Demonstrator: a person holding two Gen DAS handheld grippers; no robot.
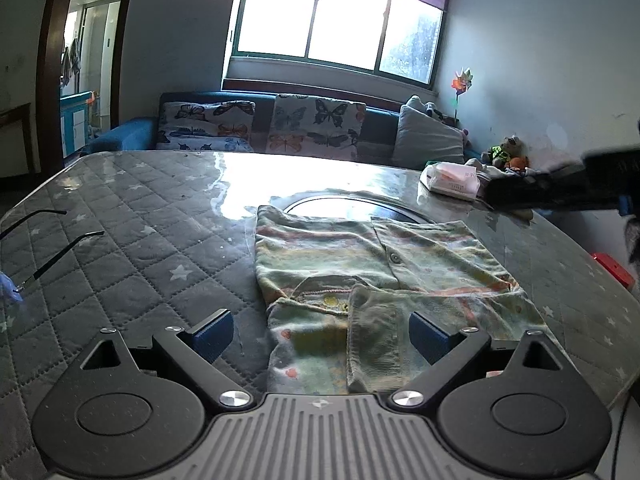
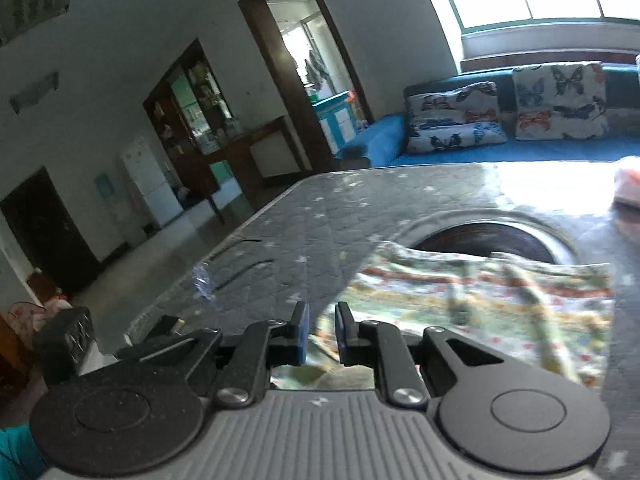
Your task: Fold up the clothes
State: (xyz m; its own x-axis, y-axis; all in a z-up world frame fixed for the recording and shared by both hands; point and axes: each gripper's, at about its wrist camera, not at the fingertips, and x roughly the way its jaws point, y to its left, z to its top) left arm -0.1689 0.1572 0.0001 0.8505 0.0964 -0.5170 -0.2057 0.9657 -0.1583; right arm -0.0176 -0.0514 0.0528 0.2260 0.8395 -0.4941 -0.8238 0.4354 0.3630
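The table (image 1: 132,216), covered in a grey quilted star-print cloth under a glossy clear sheet, is taking up most of both views, and the small striped garment (image 1: 372,264) is lying on it near the middle, partly over a dark round inset (image 1: 360,206). The garment is sitting half folded: its body is spread flat with the button placket showing, and one sleeve (image 1: 374,340) is lying across the near edge by the collar. The left gripper (image 1: 320,338) is hanging over that near edge with its jaws spread wide and nothing between them, the sleeve lying just below the gap. The right gripper (image 2: 322,334) is hovering beside the garment's left edge with its blue pads standing a narrow gap apart; no cloth appears pinched, though blur is making this hard to confirm. Judging from this, the next fold is calling for both grippers to be pinching matching corners of one edge, lifting just clear, and laying it over evenly, keeping the sleeve tucked. A pair of glasses (image 1: 52,248) is resting well apart to the left.
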